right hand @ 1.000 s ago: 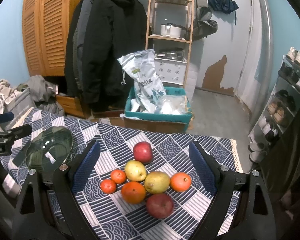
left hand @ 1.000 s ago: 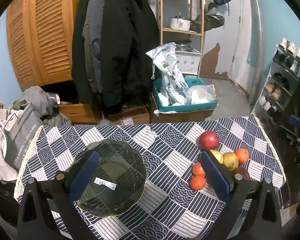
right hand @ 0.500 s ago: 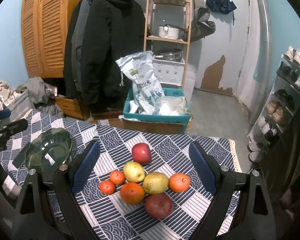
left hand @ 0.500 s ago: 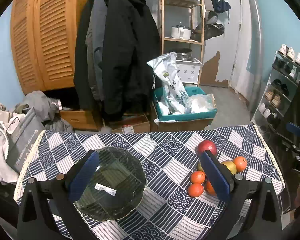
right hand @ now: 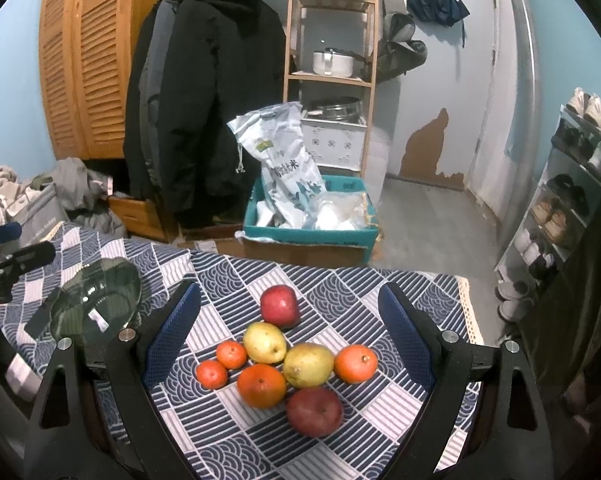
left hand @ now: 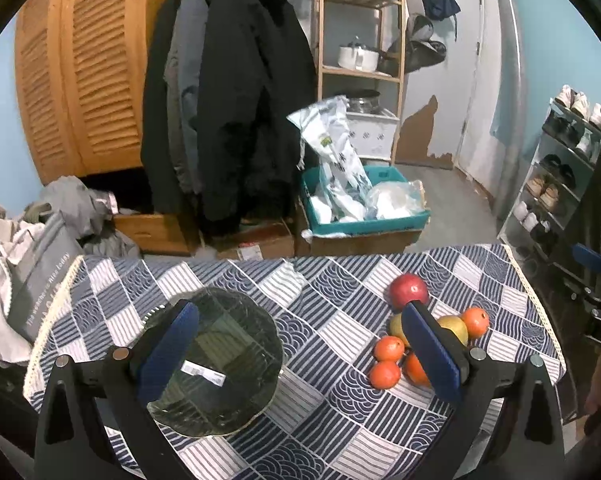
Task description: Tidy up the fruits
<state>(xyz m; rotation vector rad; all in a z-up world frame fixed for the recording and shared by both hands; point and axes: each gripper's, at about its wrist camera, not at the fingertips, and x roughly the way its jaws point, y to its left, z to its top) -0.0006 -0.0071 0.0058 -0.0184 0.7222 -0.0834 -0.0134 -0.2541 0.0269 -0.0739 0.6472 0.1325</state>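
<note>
the desk (right hand: 228, 276) wears a blue-and-white patterned cloth. the fruit lies in a tight cluster toward the desk's right edge, near its front. in the right wrist view the right claw (right hand: 288, 336) hangs above that cluster with its two blue fingers (right hand: 172, 332) spread wide and nothing between them but air; every piece of fruit sits inside the gap as seen from this camera, below the fingertips and not touching them. a red apple (right hand: 279, 306) is farthest back. in front of it a yellow pear (right hand: 265, 343) and a second pear (right hand: 308, 364) lie side by side, touching. two small tangerines (right hand: 220, 364) sit just left of the first pear, an orange (right hand: 355, 363) just right of the second, a larger orange (right hand: 261, 385) in front of the pears, and a darker red apple (right hand: 314, 411) nearest the front edge.

the left claw (left hand: 298, 354) is also spread wide and grips nothing. in its view a glass bowl (left hand: 220, 364) with a white label inside stands toward the desk's left front; the left finger overlaps the bowl's near-left rim in the view, though i cannot tell whether it touches. the fruit group lies well to the right of the bowl, partly hidden behind that claw's right finger.
</note>
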